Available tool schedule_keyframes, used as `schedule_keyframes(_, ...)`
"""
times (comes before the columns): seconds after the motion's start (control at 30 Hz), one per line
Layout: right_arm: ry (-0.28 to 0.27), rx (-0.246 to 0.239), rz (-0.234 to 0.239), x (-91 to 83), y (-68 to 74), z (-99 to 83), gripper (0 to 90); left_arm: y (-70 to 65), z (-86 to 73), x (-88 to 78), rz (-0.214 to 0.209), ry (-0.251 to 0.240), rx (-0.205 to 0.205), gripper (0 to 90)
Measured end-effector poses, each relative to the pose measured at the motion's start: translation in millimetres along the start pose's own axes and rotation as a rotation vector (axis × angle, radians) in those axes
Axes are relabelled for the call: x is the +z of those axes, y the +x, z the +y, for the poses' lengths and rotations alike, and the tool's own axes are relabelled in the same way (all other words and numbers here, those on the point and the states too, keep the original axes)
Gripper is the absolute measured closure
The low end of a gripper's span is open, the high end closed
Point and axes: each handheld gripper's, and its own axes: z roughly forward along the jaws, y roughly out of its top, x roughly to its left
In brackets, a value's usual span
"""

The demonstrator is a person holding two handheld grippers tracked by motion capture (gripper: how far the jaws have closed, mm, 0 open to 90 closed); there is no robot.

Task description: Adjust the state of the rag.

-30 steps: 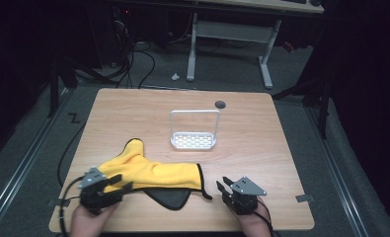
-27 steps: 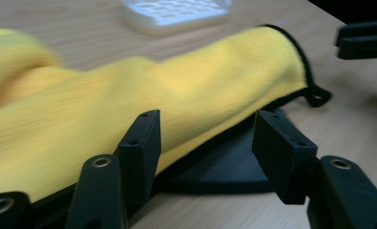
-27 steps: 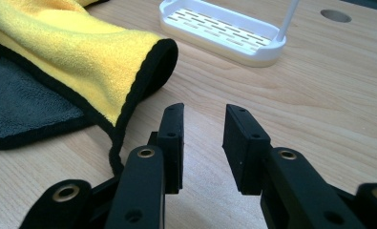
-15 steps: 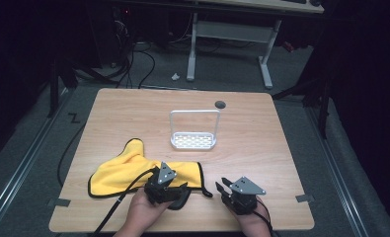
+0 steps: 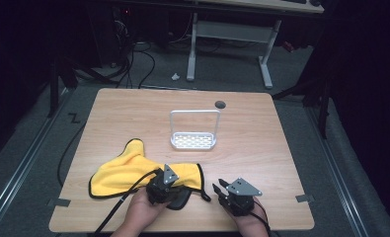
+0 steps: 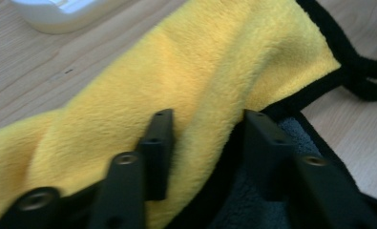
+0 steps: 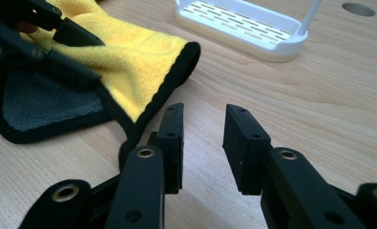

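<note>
Left tongs [image 5: 175, 183] closing astride a fold of the cloth [image 5: 123, 170] near the tabletop's [image 5: 261, 148] front edge, apparently to lift it; right tongs [image 5: 221, 190] wait half-open, empty.

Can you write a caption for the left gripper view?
Left tongs straddle a fold of yellow cloth on the table.

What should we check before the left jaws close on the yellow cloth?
1. Fold of yellow microfibre cloth with black edging between left gripper jaws, which have just been closing: ok.
2. Pads pressing the fold: cannot tell.
3. Right gripper open, nothing between its jaws: ok.
4. Right gripper apart from the cloth's edge: ok.
5. White slotted plastic tray with wire handle apart from the cloth: ok.
6. Cloth lying flat: not ok, grey underside turned up.
</note>
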Motion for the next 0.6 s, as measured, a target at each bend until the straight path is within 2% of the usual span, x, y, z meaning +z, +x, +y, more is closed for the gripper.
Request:
schedule_keyframes(0.07, 0.001, 0.004, 0.001, 0.6, 0.0, -0.2, 69.7, 4.8, 0.0, -5.9, -0.026, -0.038, -0.04, 71.2)
schedule_keyframes(0.1, 0.001, 0.007, 0.001, 0.8, -0.2, -0.2, 69.8, 4.8, 0.0, -5.9, -0.026, -0.038, -0.04, 71.5)
schedule_keyframes(0.13, 0.001, 0.01, 0.002, 0.8, -0.3, -0.1, 69.8, 8.8, 0.0, -11.3, -0.053, -0.058, -0.07, 72.6)
schedule_keyframes(0.17, 0.001, 0.01, 0.004, 0.7, -0.1, 0.0, 69.8, 8.8, 0.0, -11.3, -0.053, -0.058, -0.07, 74.7)
schedule_keyframes(0.23, -0.009, 0.0, 0.014, -0.7, 2.3, 1.1, 69.8, 11.8, -0.4, -18.1, -0.058, -0.091, -0.093, 79.1)
schedule_keyframes(0.27, -0.014, -0.008, 0.02, -2.1, 5.2, 2.5, 69.8, 16.8, 0.4, -25.1, -0.079, -0.129, -0.135, 79.6)
schedule_keyframes(0.3, -0.014, -0.008, 0.02, -2.1, 5.2, 2.5, 69.8, 16.8, 0.4, -25.1, -0.079, -0.129, -0.135, 80.8)
schedule_keyframes(0.33, -0.025, -0.015, 0.044, -2.5, 12.5, 5.2, 70.2, 22.4, 2.1, -34.3, -0.081, -0.172, -0.163, 81.5)
schedule_keyframes(0.37, -0.02, -0.023, 0.061, -1.8, 16.9, 6.1, 70.4, 22.4, 2.1, -34.3, -0.081, -0.172, -0.163, 81.7)
schedule_keyframes(0.43, -0.011, -0.053, 0.095, 1.5, 27.7, 7.8, 70.8, 29.8, 4.8, -49.6, -0.087, -0.225, -0.192, 81.9)
schedule_keyframes(0.5, -0.003, -0.083, 0.143, 6.7, 41.6, 10.3, 71.0, 31.1, 5.3, -54.5, -0.091, -0.24, -0.201, 82.1)
schedule_keyframes(0.53, 0.002, -0.096, 0.169, 11.8, 49.4, 11.6, 71.1, 32.5, 5.5, -64.5, -0.101, -0.271, -0.213, 82.2)
schedule_keyframes(0.6, 0.032, -0.114, 0.227, 25.1, 65.2, 13.7, 71.4, 32.1, 5.0, -73.7, -0.118, -0.298, -0.219, 82.2)
